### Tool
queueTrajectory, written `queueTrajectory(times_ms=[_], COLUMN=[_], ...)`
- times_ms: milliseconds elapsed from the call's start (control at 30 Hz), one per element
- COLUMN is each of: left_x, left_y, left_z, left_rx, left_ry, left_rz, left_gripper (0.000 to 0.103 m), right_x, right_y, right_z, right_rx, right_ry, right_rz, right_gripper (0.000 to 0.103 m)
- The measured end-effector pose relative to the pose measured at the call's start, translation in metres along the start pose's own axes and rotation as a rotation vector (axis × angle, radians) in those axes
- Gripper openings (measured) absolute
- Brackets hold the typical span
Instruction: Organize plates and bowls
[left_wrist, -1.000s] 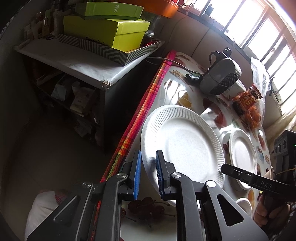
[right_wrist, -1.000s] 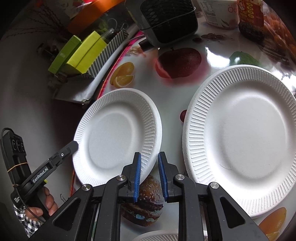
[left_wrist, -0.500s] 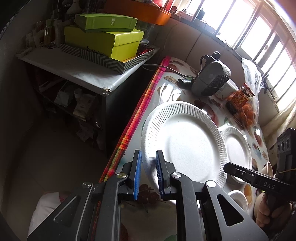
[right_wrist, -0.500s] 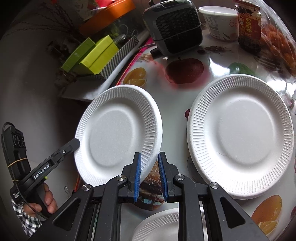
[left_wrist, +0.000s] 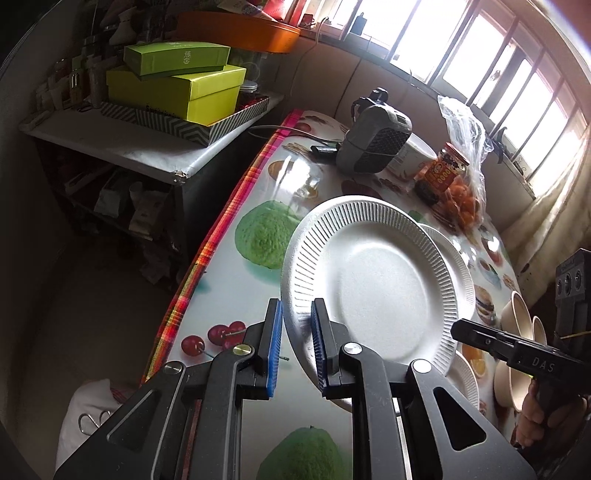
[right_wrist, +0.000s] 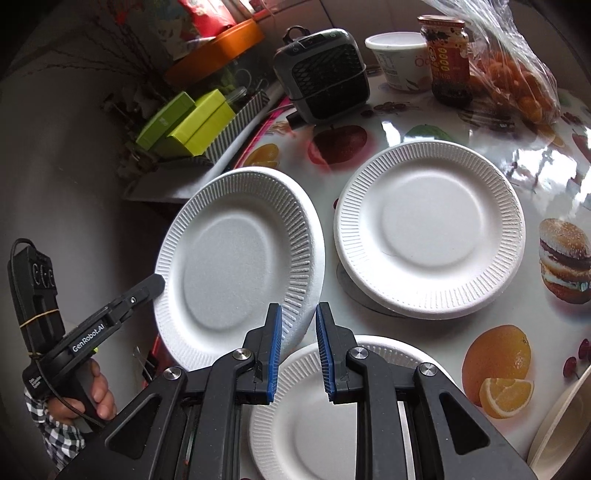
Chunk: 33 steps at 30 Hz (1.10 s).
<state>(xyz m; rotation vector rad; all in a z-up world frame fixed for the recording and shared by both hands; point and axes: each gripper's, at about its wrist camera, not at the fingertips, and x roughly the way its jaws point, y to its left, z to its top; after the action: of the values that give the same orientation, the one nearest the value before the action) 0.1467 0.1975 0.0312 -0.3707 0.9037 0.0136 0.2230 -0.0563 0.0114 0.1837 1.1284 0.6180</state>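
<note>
Together both tongs pinch one raised paper plate (right_wrist: 236, 254): left gripper (left_wrist: 297, 347) clamps its near rim, right gripper (right_wrist: 298, 341) its opposite rim, above two plates (right_wrist: 428, 229) beyond them.

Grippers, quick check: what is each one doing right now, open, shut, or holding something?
Left gripper: shut on the rim of the lifted paper plate.
Right gripper: shut on the opposite rim of the same plate.

A lifted plate (right_wrist: 236, 251) hangs left of a second plate (right_wrist: 430, 229) on the tabletop (right_wrist: 480, 122); a third plate (right_wrist: 314, 417) lies nearer.
</note>
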Motion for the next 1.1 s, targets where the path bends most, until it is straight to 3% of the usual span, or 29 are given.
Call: queueTrajectory(times_ms=[567, 1100], left_x=[-0.009, 0.007], left_y=[-0.05, -0.076], left_z=[-0.042, -0.084], left_rx=[0.08, 0.129], left_ry=[0.037, 0.125], left_rz=[-0.067, -0.086], left_gripper=[0.017, 0.017], right_x=[-0.058, -0.069], right_y=[-0.034, -0.066], right_z=[-0.06, -0.108], right_rx=[0.047, 0.114], right_ry=[-0.046, -0.02], right_rz=[-0.033, -0.053], right_gripper=[0.019, 0.02])
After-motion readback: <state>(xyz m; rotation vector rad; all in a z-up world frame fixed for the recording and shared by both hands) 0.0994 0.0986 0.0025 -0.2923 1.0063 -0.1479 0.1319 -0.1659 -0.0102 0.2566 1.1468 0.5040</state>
